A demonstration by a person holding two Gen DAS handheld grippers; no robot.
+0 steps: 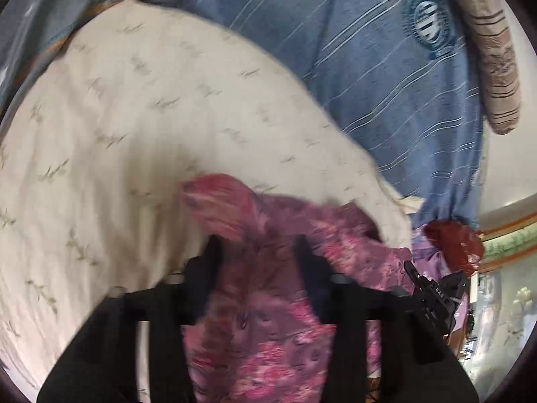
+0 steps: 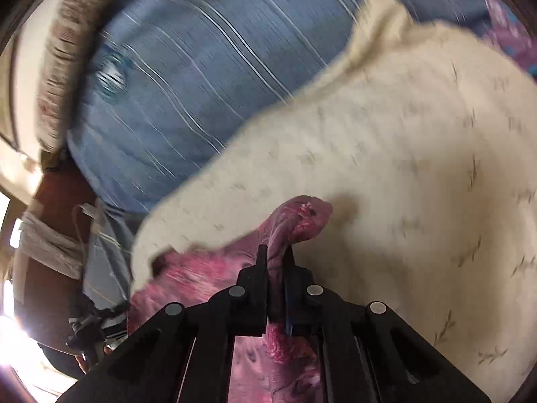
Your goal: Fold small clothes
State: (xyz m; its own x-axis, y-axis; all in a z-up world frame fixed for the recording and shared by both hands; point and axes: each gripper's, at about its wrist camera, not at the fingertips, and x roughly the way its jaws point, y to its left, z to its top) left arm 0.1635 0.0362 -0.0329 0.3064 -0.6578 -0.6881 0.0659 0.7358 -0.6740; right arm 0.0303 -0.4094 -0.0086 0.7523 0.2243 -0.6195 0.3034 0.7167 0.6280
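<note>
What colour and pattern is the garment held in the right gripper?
Pink and magenta with a mottled floral print, on the garment; clearest in the left wrist view.

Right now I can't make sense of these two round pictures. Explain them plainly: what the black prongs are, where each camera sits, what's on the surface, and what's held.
There is no robot. A person holds a two-finger gripper in each hand, and each carries a wide-angle camera looking along its fingers. The left camera shows the left gripper with a pink floral garment bunched between its fingers; whether it pinches is unclear. The right camera shows the right gripper shut on the same garment. Beneath lie a cream sprigged cloth and a blue striped sheet.
</note>
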